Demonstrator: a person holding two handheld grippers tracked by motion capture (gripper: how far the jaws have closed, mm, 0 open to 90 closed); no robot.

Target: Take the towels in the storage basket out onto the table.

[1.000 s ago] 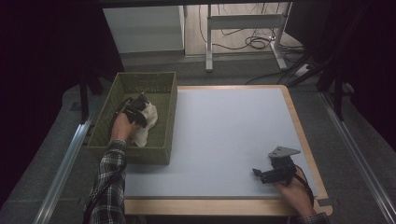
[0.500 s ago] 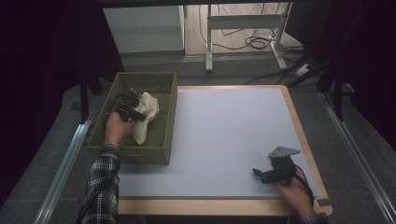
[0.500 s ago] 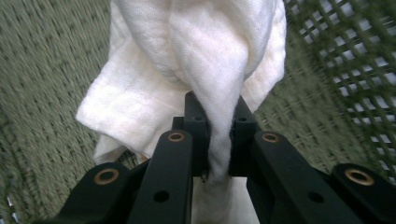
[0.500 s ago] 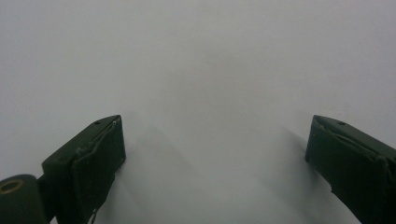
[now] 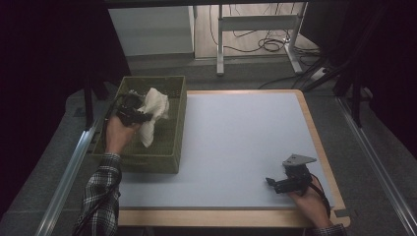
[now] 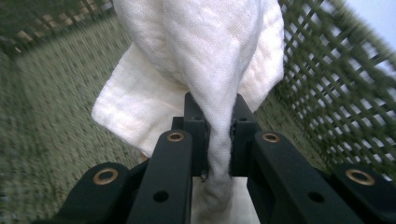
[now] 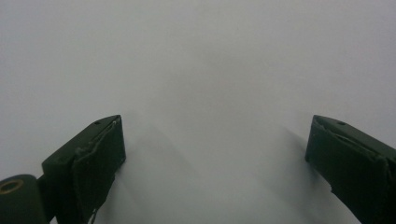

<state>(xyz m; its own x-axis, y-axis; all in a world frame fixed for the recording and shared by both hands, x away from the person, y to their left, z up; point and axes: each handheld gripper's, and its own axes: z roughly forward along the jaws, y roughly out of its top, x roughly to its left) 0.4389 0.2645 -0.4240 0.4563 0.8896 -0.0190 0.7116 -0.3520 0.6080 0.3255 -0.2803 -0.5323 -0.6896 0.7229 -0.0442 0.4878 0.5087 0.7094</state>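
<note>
From up high we see our left gripper (image 5: 140,117) lifting a soft white cloth (image 5: 153,112) over the green mesh basket (image 5: 169,162), up close our black jaws pinch its bunched weave (image 6: 219,70), our right gripper (image 7: 215,154) spread wide over the smooth pale mat (image 7: 201,56)

White table mat (image 5: 236,142) with wooden border (image 5: 319,142).

The left claw (image 5: 147,118) has lifted the white cloth (image 5: 153,114) higher inside the green basket (image 5: 179,123); the cloth now hangs unfurled.
</note>
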